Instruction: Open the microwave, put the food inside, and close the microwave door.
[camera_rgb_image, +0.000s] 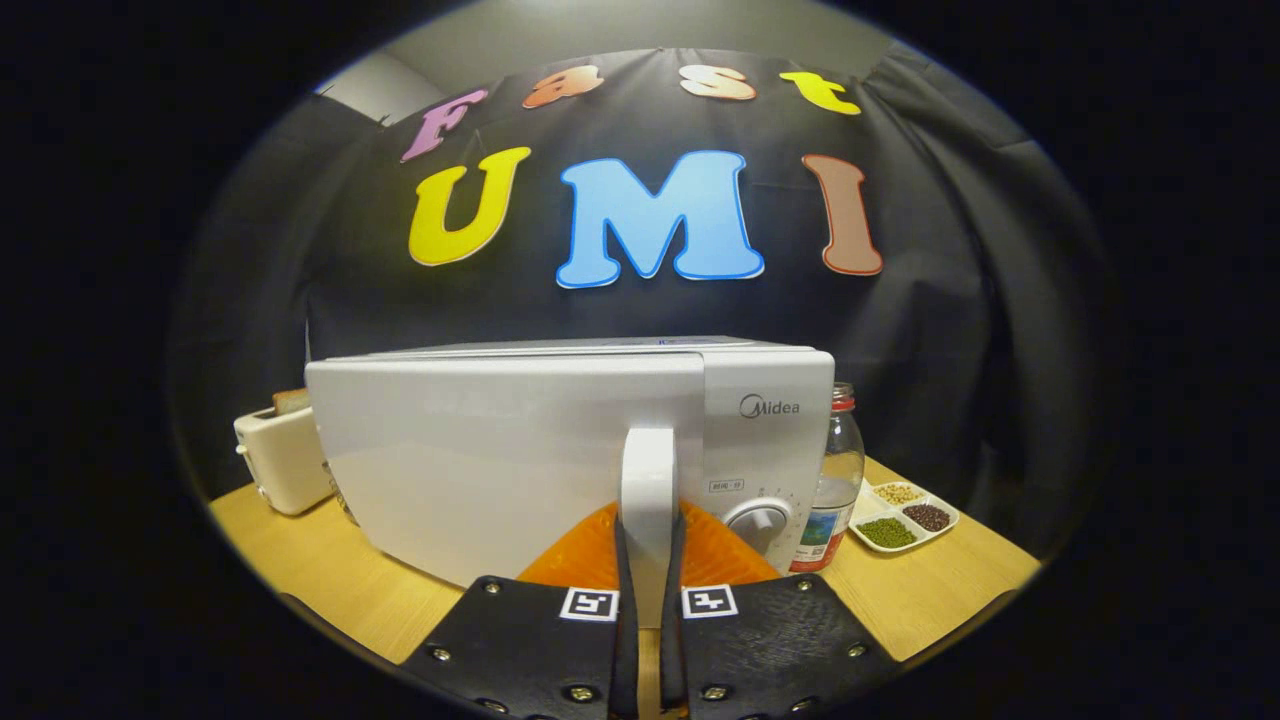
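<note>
Tool (648, 575) fingers are clamped on the upright white handle (648, 480) of the microwave (520, 460), which stands at twelve o'clock, touching them. Its long axis runs vertically on the closed door (480, 470); the opening pull probably comes toward six o'clock. I cannot pick out the food.

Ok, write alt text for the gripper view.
The hand-held gripper is shut on the white door handle of a closed white microwave on a wooden table. A toaster stands beside it; a bottle and a divided dish of beans flank the other side.
</note>
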